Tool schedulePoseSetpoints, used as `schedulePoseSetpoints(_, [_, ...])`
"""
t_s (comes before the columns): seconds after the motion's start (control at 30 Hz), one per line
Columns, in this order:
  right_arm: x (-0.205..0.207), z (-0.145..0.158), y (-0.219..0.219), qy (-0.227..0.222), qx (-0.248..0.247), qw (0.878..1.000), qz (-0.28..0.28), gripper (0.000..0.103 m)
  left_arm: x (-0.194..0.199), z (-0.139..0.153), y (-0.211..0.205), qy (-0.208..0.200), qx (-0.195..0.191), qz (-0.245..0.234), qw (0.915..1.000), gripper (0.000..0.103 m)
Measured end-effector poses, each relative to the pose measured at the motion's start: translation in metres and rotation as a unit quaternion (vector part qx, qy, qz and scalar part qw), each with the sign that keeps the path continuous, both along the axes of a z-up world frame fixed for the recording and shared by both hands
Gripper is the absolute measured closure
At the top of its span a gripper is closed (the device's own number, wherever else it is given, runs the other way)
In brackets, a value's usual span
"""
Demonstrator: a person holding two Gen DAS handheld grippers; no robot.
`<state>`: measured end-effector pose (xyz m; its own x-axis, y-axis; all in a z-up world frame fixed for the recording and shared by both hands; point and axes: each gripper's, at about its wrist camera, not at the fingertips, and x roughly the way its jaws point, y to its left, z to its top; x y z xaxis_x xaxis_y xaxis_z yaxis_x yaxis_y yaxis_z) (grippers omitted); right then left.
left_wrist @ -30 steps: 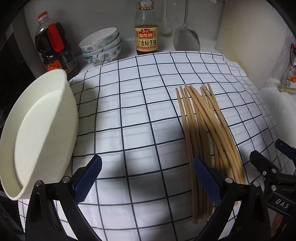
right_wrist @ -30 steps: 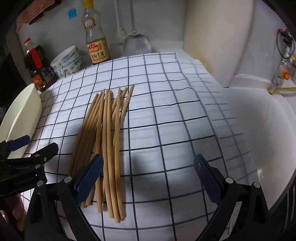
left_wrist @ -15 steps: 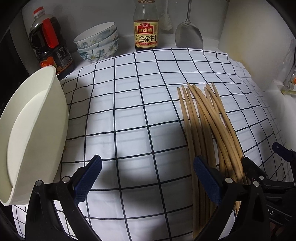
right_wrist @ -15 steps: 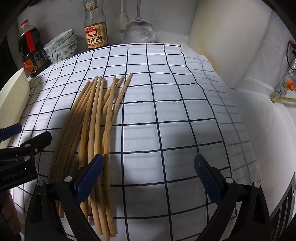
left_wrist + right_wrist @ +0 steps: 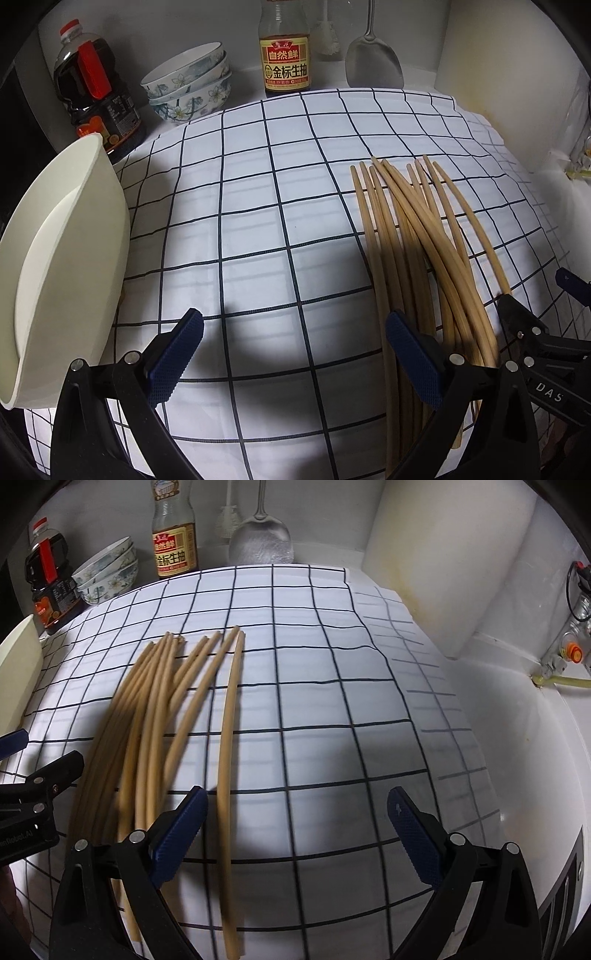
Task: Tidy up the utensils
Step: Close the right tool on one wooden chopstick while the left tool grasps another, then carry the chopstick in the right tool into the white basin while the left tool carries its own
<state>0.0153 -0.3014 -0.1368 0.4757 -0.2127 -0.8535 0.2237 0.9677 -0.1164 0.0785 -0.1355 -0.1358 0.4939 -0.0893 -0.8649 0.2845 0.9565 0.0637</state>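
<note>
- left gripper [image 5: 295, 363] is seen wide open over the cloth [image 5: 258, 229], nothing is held between its blue pads [image 5: 177, 354].
- its right pad is seen just over the near ends of the chopsticks [image 5: 406, 236], contact cannot be told.
- right gripper [image 5: 297, 838] is also wide open, nothing is gripped.
- in the right view one chopstick [image 5: 229, 760] is seen lying between the two fingers, close to the left pad [image 5: 181, 834], apart from the rest of the bundle [image 5: 147, 716].
- the bundle is laid lengthwise on the checked cloth, far ends fanned out toward the back wall, near ends crossed and bunched under the right gripper's left finger.
- in the left view the chopsticks are placed on the right part of the cloth; in the right view they are on the left part, so they lie between the two grippers.
- the right gripper's tip [image 5: 517, 317] is seen at the right edge of the left view, just beside the bundle.
- the left gripper's tip [image 5: 55, 771] is seen at the left edge of the right view, just beside the bundle.
- a cream holder [image 5: 62, 266] is lying tilted at the cloth's left edge, well apart from the chopsticks.
- at the back a dark jug [image 5: 92, 92], stacked bowls [image 5: 192, 85], a sauce bottle [image 5: 284, 55] and a spatula [image 5: 373, 62] are set along the wall.
- a white brush [image 5: 327, 37] is seen between bottle and spatula.
</note>
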Motion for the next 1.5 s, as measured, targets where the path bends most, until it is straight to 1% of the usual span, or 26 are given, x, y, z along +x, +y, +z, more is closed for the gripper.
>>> schedulePoseSetpoints(0.23, [-0.003,0.001,0.000,-0.008,-0.007,1.000,-0.007,0.009,0.003,-0.003,-0.005,-0.001,0.003,0.001,1.0000,0.005])
schedulePoseSetpoints(0.33, [-0.003,0.003,-0.002,-0.016,-0.006,1.000,-0.014,0.009,0.006,-0.009,-0.007,0.012,0.001,0.003,0.9999,0.005])
schedulePoseSetpoints(0.4, [-0.003,0.002,-0.001,-0.015,-0.009,1.000,-0.010,0.010,0.005,-0.009,-0.005,0.006,-0.008,0.006,0.9999,0.005])
schedulePoseSetpoints(0.43, [-0.002,0.001,-0.001,-0.015,-0.010,1.000,-0.007,0.011,0.005,-0.010,-0.003,0.008,-0.013,0.006,0.9999,0.005])
schedulePoseSetpoints(0.47, [-0.002,0.001,0.000,-0.014,-0.011,1.000,-0.005,0.016,0.005,-0.010,-0.002,0.009,-0.017,0.008,0.9998,0.005])
schedulePoseSetpoints(0.5, [-0.002,0.001,0.001,-0.016,-0.010,1.000,-0.002,0.017,0.005,-0.010,-0.001,0.010,-0.020,0.010,0.9997,0.005])
schedulePoseSetpoints(0.6, [-0.001,0.001,0.002,-0.019,-0.005,1.000,0.007,0.023,0.003,-0.010,-0.002,0.007,-0.019,0.010,0.9998,0.007])
schedulePoseSetpoints(0.7, [0.002,0.001,0.006,-0.022,0.000,1.000,0.022,0.035,0.000,-0.008,-0.005,0.002,-0.022,0.004,0.9997,0.017])
schedulePoseSetpoints(0.77, [0.003,0.001,0.010,-0.023,0.009,0.999,0.036,0.051,-0.003,-0.006,-0.007,0.001,-0.031,-0.001,0.9995,0.033])
schedulePoseSetpoints(0.8, [0.004,0.002,0.011,-0.023,0.013,0.999,0.041,0.055,-0.004,-0.005,-0.009,-0.001,-0.031,-0.004,0.9995,0.038])
schedulePoseSetpoints(0.87, [0.005,0.002,0.015,-0.022,0.027,0.998,0.056,0.073,-0.008,-0.004,-0.013,-0.005,-0.032,-0.013,0.9994,0.057])
schedulePoseSetpoints(0.9, [0.006,0.002,0.016,-0.021,0.027,0.998,0.059,0.078,-0.010,-0.003,-0.014,-0.005,-0.033,-0.016,0.9993,0.062])
schedulePoseSetpoints(0.97, [0.006,0.002,0.020,-0.018,0.023,0.997,0.065,0.097,-0.012,-0.002,-0.016,-0.006,-0.032,-0.020,0.9992,0.082])
schedulePoseSetpoints(1.0, [0.006,0.002,0.019,-0.018,0.025,0.997,0.064,0.097,-0.012,-0.002,-0.017,-0.005,-0.033,-0.022,0.9992,0.088])
schedulePoseSetpoints(1.03, [0.006,0.002,0.018,-0.020,0.033,0.997,0.062,0.097,-0.012,-0.002,-0.017,-0.003,-0.033,-0.023,0.9992,0.096])
schedulePoseSetpoints(1.23, [0.004,0.005,0.010,-0.022,0.066,0.997,0.044,0.097,-0.011,-0.002,-0.012,0.009,-0.042,-0.025,0.9988,0.096])
schedulePoseSetpoints(1.33, [0.002,0.009,0.009,-0.026,0.072,0.996,0.039,0.097,-0.011,0.000,-0.007,0.019,-0.055,-0.021,0.9981,0.096])
schedulePoseSetpoints(1.5, [0.001,0.022,0.015,-0.032,0.075,0.996,0.041,0.097,-0.013,0.013,0.001,0.021,-0.074,-0.020,0.9968,0.096])
